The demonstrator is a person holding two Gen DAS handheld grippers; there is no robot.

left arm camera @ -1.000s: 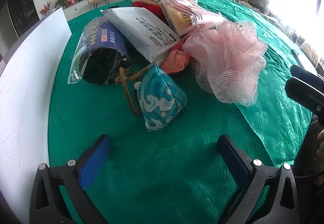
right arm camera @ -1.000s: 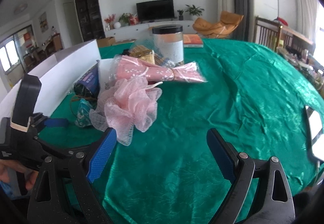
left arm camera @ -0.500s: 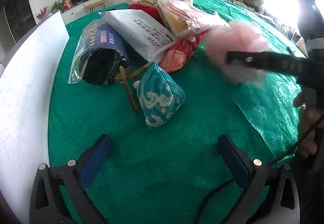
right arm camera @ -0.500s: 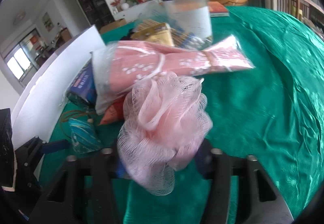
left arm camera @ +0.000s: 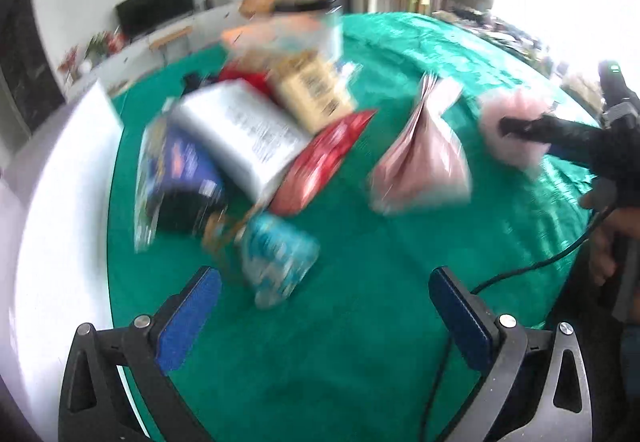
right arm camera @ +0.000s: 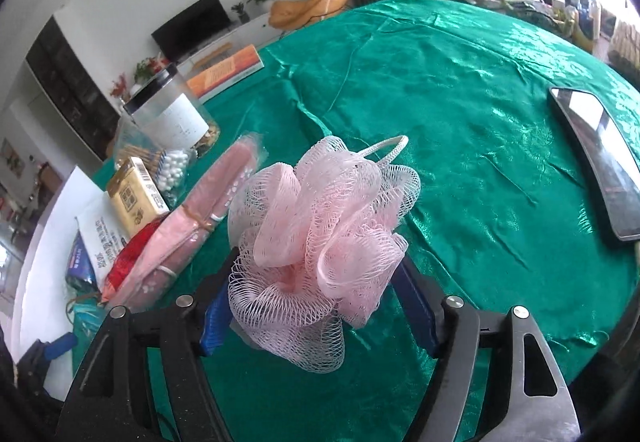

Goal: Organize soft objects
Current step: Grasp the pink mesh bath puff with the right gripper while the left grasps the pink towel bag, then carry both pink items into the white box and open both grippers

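A pink mesh bath sponge (right arm camera: pixel 320 242) sits between the blue pads of my right gripper (right arm camera: pixel 316 306). The jaws are opening, and the sponge still fills the gap and touches both pads. In the left wrist view this gripper (left arm camera: pixel 520 130) holds the sponge (left arm camera: pixel 516 158) out at the right, away from the pile. My left gripper (left arm camera: pixel 323 278) is open over the green cloth with nothing between its fingers. A teal patterned pouch (left arm camera: pixel 276 258) lies just ahead of it. A pink wrapped packet (left arm camera: pixel 420 170) lies alone on the cloth. This view is blurred.
A pile of a white packet (left arm camera: pixel 244 130), a blue bag (left arm camera: pixel 180 170) and a red packet (left arm camera: pixel 320 158) lies beside a white board (left arm camera: pixel 60 202) at the left. A lidded jar (right arm camera: pixel 168 114) and a book (right arm camera: pixel 224 70) stand farther back. A dark tablet (right arm camera: pixel 600 162) lies at the right.
My right gripper closed on the pink sponge and carried it right, away from the pile. The pink packet now lies apart on the cloth. My left gripper rose and tilted.
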